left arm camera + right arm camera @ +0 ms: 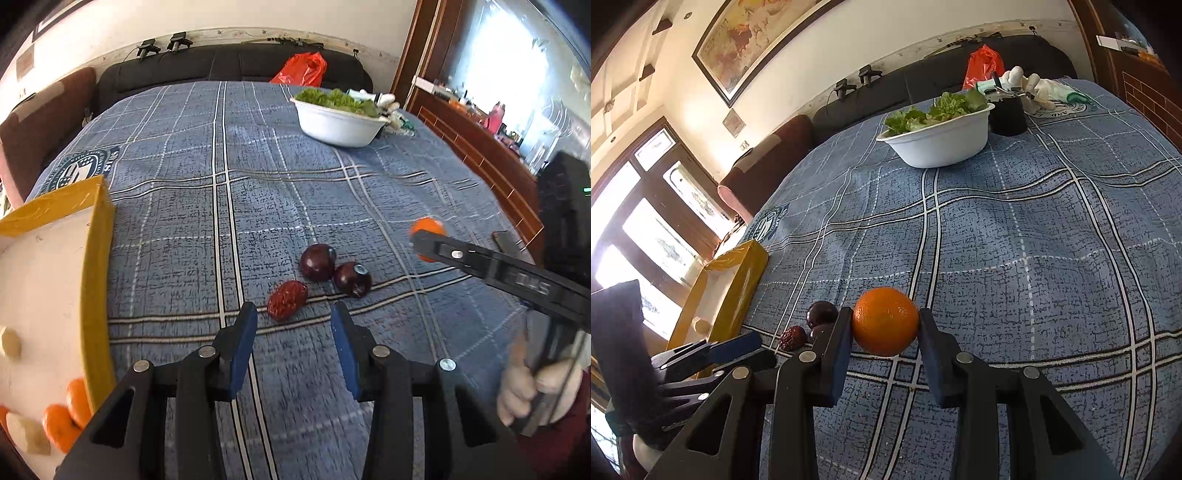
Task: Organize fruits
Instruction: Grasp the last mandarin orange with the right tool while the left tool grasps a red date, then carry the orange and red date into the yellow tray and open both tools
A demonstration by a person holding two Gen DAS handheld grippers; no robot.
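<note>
Right gripper (884, 321) tilted downward, jaws on orange (885, 320)

The yellow tray (99, 236) is cut off by the left wrist view's left edge, so its contents show only partly. There the orange (428, 227) is blurred and half hidden behind the right gripper (424, 240). In the right wrist view, one plum (818, 332) sits mostly behind a finger.

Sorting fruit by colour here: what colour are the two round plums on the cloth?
Dark purple-red, glossy; the plums show best in the left wrist view.
</note>
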